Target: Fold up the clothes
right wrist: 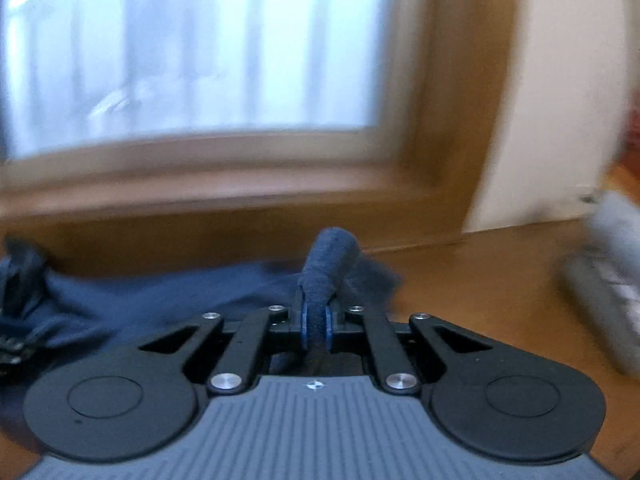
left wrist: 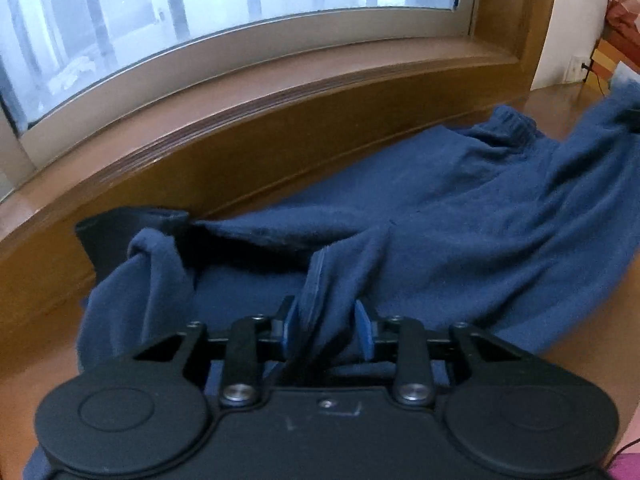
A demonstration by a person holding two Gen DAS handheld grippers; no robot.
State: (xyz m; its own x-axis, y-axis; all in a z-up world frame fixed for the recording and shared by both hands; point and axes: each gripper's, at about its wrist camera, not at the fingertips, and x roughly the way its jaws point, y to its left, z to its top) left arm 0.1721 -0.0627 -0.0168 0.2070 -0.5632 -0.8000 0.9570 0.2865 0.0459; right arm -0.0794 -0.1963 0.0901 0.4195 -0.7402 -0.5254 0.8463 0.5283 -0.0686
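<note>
Sweatpants lie along the floor's window-side edge, both grippers, left and right, clamped on fabric; lift evenly, keeping tension.

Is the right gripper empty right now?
No, the right gripper is pinched shut on a bunched fold of the blue garment.

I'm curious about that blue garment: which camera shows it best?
The left wrist view: it is sharp and shows the blue garment spread over the wooden surface, a fold of it between the left tongs. The right wrist view is blurred, showing only a bunched bit pinched in the right tongs.
</note>
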